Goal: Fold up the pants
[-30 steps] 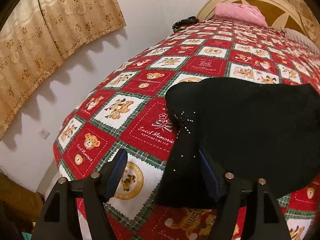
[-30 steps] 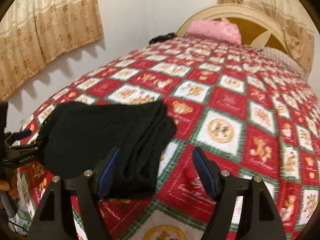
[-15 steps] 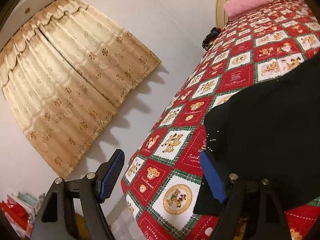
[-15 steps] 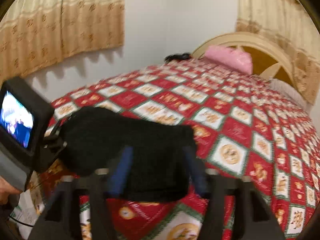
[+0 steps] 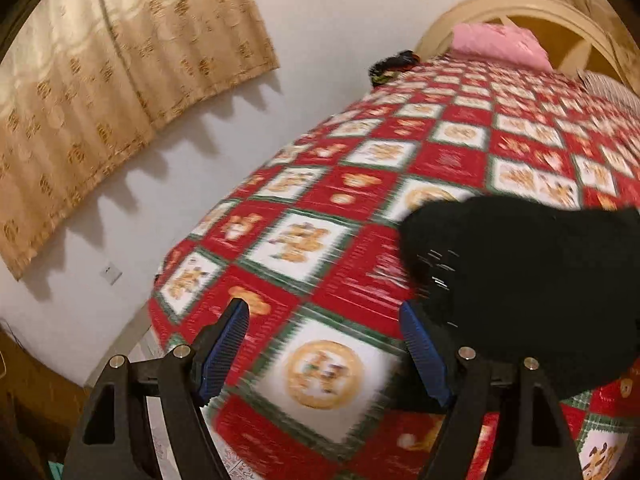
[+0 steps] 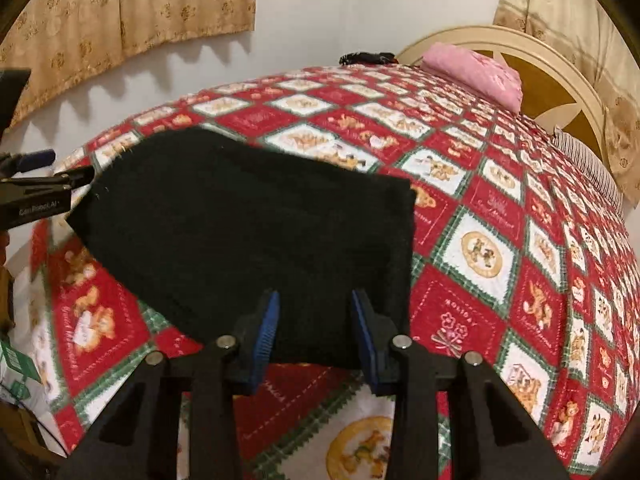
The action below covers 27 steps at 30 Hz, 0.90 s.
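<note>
The black pants (image 6: 248, 232) lie folded into a flat block on the red and white bear-print bedspread (image 6: 500, 248). In the left wrist view they (image 5: 532, 288) fill the right side. My left gripper (image 5: 324, 344) is open and empty, just left of the pants' near corner, and shows at the left edge of the right wrist view (image 6: 44, 184). My right gripper (image 6: 314, 328) is partly open, its blue pads either side of the pants' near edge, not clamped on it.
A pink folded cloth (image 6: 476, 72) lies by the cream headboard (image 6: 560, 80). A small dark item (image 6: 366, 57) sits at the bed's far edge. Curtains (image 5: 100, 80) and a white wall stand left of the bed. The bed's left edge drops to the floor.
The left gripper swung back down toward the bed, still open. The right gripper's jaws narrowed and moved left over the pants' near edge.
</note>
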Motion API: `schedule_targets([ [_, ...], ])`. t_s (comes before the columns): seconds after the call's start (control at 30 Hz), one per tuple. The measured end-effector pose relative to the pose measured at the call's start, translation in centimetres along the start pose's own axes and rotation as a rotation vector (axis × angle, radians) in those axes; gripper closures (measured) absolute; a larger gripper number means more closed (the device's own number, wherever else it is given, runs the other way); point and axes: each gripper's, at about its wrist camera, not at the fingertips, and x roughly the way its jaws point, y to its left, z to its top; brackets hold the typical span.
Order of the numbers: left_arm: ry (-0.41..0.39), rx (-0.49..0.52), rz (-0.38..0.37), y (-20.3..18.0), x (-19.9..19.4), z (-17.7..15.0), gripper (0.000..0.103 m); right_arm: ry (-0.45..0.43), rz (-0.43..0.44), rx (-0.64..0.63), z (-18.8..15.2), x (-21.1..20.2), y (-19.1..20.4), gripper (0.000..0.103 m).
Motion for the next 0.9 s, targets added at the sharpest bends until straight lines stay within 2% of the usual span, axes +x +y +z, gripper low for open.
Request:
schedule_targets([
  [0.07,-0.009,-0.045,0.007,1.2,0.0,0.8,0.024,-0.058,0.029,0.050,0.7,-1.2,-0.8,0.063],
  [0.13,-0.010,-0.094,-0.016,2.0,0.3,2.0,0.024,-0.110,0.048,0.097,2.0,-2.0,-1.6,0.063],
  [0.23,-0.014,-0.122,-0.069,1.3,1.3,3.6,0.024,-0.122,0.042,0.108,4.1,-1.0,-1.9,0.063],
  [0.33,0.037,-0.123,-0.108,-0.3,3.5,4.5,0.024,-0.079,0.062,0.129,5.5,1.7,-2.1,0.063],
  [0.47,0.188,-0.160,-0.161,-1.8,7.9,3.9,0.024,0.027,0.055,0.167,5.3,5.8,-2.6,0.063],
  [0.5,0.213,-0.193,-0.190,-1.7,8.7,3.6,0.024,0.051,0.050,0.180,4.8,7.0,-2.9,0.063],
  [0.53,0.218,-0.236,-0.220,-1.3,8.9,3.4,0.024,0.032,0.040,0.172,4.7,7.2,-2.9,0.063],
  [0.63,0.232,-0.274,-0.304,0.0,8.7,3.2,0.024,-0.001,-0.046,0.062,4.4,7.4,-1.5,0.062],
  [0.7,0.231,-0.297,-0.366,1.0,8.4,3.0,0.024,-0.020,-0.070,0.031,4.1,7.3,-1.1,0.061],
  [0.8,0.193,-0.344,-0.506,2.7,7.2,1.7,0.025,-0.044,-0.017,0.076,3.9,7.0,-2.3,0.061],
  [0.9,0.201,-0.318,-0.646,1.7,6.7,0.6,0.025,-0.073,0.042,0.124,3.7,6.8,-3.2,0.061],
])
